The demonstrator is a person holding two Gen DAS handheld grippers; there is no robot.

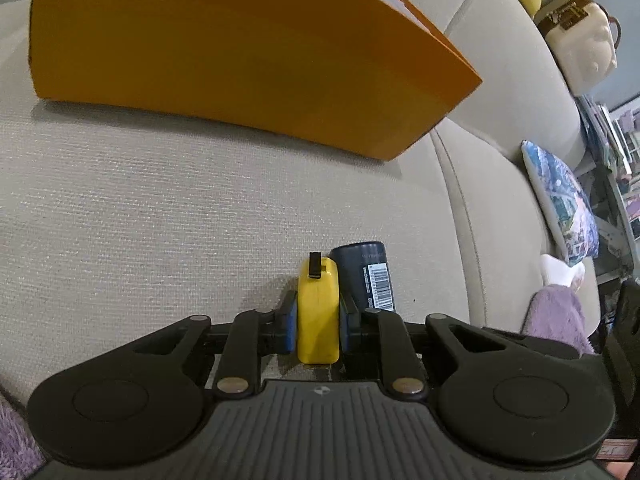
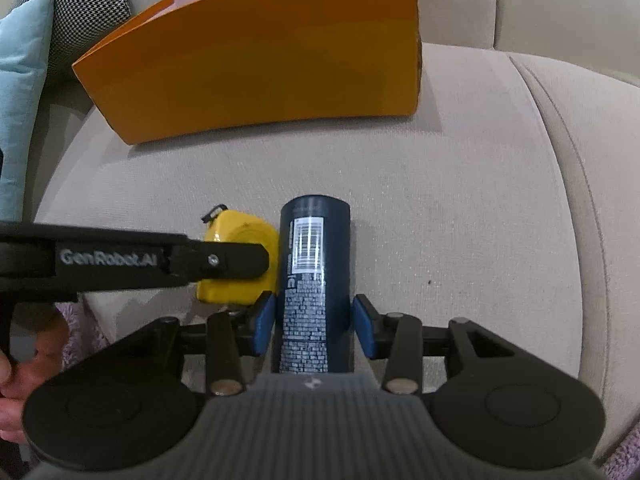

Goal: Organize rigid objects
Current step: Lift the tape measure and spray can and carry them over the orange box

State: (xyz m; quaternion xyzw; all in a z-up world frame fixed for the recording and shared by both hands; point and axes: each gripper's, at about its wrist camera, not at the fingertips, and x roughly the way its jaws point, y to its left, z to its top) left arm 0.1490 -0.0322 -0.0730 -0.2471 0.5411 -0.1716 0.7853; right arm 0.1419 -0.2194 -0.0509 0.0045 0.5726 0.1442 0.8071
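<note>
A yellow tape measure (image 1: 318, 312) sits on the beige sofa seat, and my left gripper (image 1: 318, 322) is shut on it with both blue pads against its sides. It also shows in the right wrist view (image 2: 236, 240), partly hidden by the left gripper's arm. A dark blue spray can (image 2: 314, 280) lies on the seat right beside the tape measure; it also shows in the left wrist view (image 1: 370, 276). My right gripper (image 2: 314, 324) straddles the can, with the left pad touching and a small gap at the right pad. An orange box (image 2: 260, 56) stands at the back of the seat.
The orange box also shows in the left wrist view (image 1: 224, 52). A patterned cushion (image 1: 560, 200) and a cream bag (image 1: 580, 36) lie to the right. A light blue cushion (image 2: 20, 92) leans at the left. A purple fluffy rug (image 1: 556, 320) lies below the seat edge.
</note>
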